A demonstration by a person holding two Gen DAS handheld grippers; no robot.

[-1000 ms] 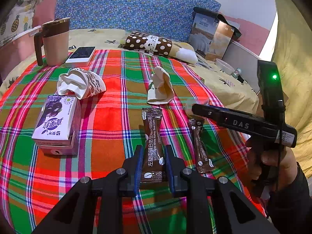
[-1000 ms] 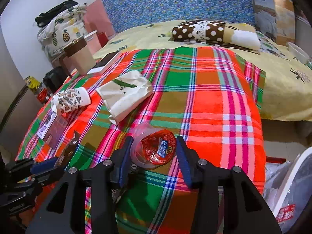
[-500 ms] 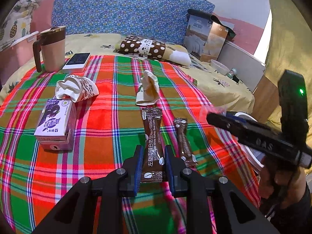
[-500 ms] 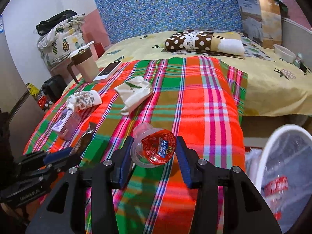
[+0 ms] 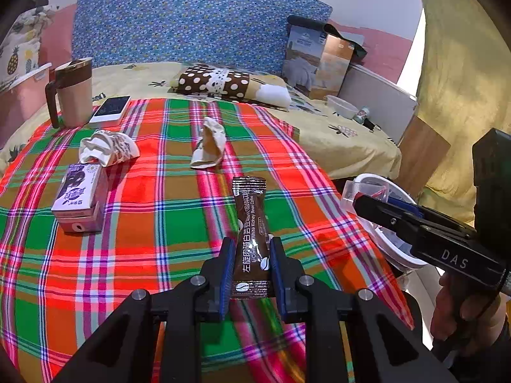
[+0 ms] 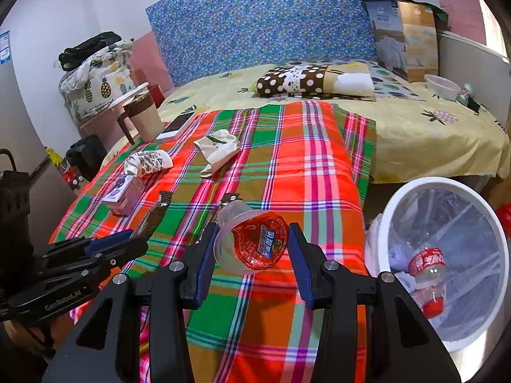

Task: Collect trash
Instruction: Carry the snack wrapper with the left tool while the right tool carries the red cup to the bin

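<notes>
Brown foil, a long coffee sachet with white lettering, is pinched at its lower half between the blue pads of the left hand-held gripper, its top end standing clear above the red, green and orange plaid blanket. The right hand-held gripper is clamped on a clear plastic jelly cup with a red printed lid, lid facing the camera, raised over the blanket's near edge.

Both pieces look lifted, so the step in hand is likely the carry to the round white wastebasket with a clear liner. The wastebasket sits on the floor just beside the blanket's edge, to the right of the cup and lower; a crushed clear bottle with a red label already lies inside. The next move calls for swinging each load over the rim before letting the fingers part.

Farther from the wastebasket, on the blanket, lie a purple drink carton, a crumpled patterned paper cup and a crumpled cream paper, probably still to collect.
</notes>
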